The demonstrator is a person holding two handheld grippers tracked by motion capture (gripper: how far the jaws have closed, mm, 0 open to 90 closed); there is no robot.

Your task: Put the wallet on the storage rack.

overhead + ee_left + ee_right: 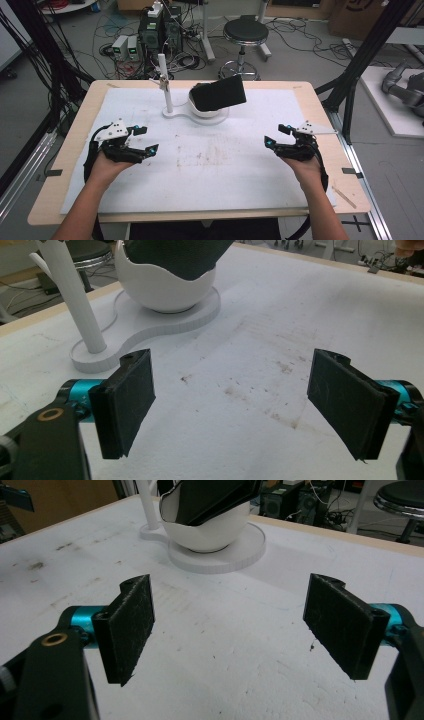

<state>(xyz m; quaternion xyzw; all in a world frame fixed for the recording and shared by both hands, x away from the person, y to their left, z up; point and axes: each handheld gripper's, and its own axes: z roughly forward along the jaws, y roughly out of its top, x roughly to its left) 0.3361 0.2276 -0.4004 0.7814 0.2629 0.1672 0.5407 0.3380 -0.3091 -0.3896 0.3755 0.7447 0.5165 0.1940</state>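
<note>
A white bowl [207,110] stands on a flat white base [175,113] at the table's far middle, with a black rectangular slab [220,93] leaning in it. A white post [165,85] rises from the same base at its left. My left gripper [145,139] hovers open over the mat's left side, nothing between its pads [129,400]. My right gripper [277,136] is open over the right side, its pads [341,622] bare too. The left gripper view has the bowl [165,290] and post [75,300] ahead; the right gripper view has the bowl [210,532] and slab [210,497] ahead.
A white mat [210,165] with brownish stains covers most of the wooden table [70,150]. Beyond the far edge stand a round black stool [245,32], computer boxes [160,27] and many floor cables. Black frame posts [365,55] rise at the right.
</note>
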